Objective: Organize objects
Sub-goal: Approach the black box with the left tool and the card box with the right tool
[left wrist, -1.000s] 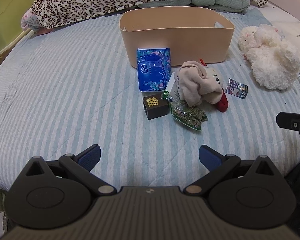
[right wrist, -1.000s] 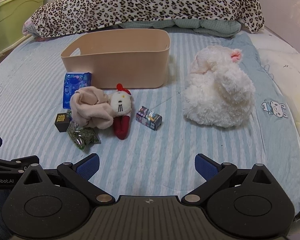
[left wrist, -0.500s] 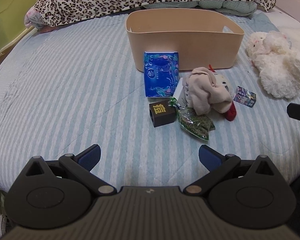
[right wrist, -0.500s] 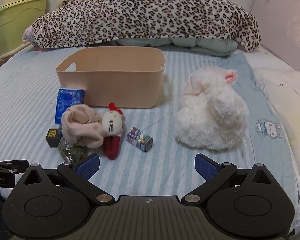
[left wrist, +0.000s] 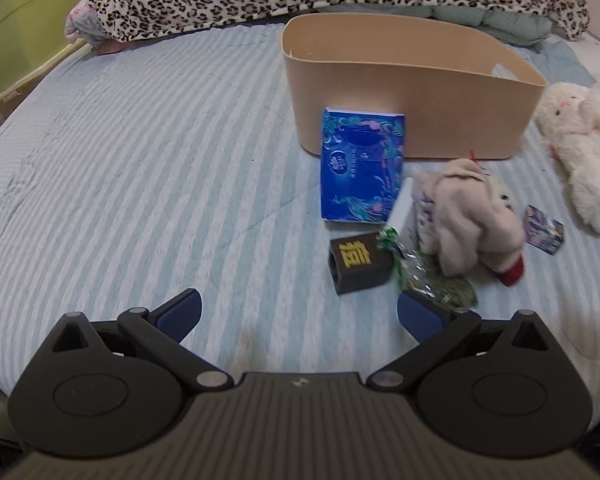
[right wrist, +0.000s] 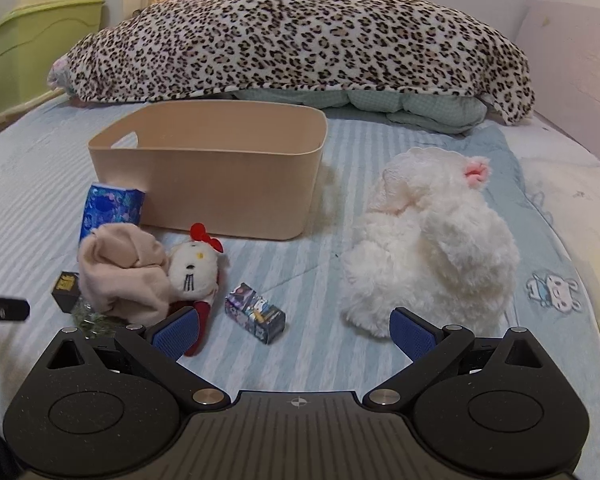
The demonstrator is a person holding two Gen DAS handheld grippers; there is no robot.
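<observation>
A beige bin (left wrist: 412, 92) (right wrist: 220, 176) stands on the striped bed. In front of it lie a blue tissue pack (left wrist: 360, 168) (right wrist: 110, 208), a dark cube with a gold character (left wrist: 360, 264) (right wrist: 66, 288), a green snack bag (left wrist: 432, 280), a beige cloth (left wrist: 468, 220) (right wrist: 124, 276) over a small cat doll (right wrist: 194, 270), and a small colourful box (left wrist: 544, 230) (right wrist: 256, 312). A white plush (left wrist: 584, 148) (right wrist: 432, 248) lies to the right. My left gripper (left wrist: 300, 316) is open and empty just short of the cube. My right gripper (right wrist: 296, 330) is open and empty just before the small box.
A leopard-print blanket (right wrist: 296, 44) over green bedding (right wrist: 412, 108) lies behind the bin. A green cabinet (right wrist: 32, 52) stands at the far left. The left gripper's tip (right wrist: 4, 308) shows at the right wrist view's left edge.
Both grippers have moved forward and lower toward the pile of objects. The objects appear larger and nearer. Both stay open and empty.
</observation>
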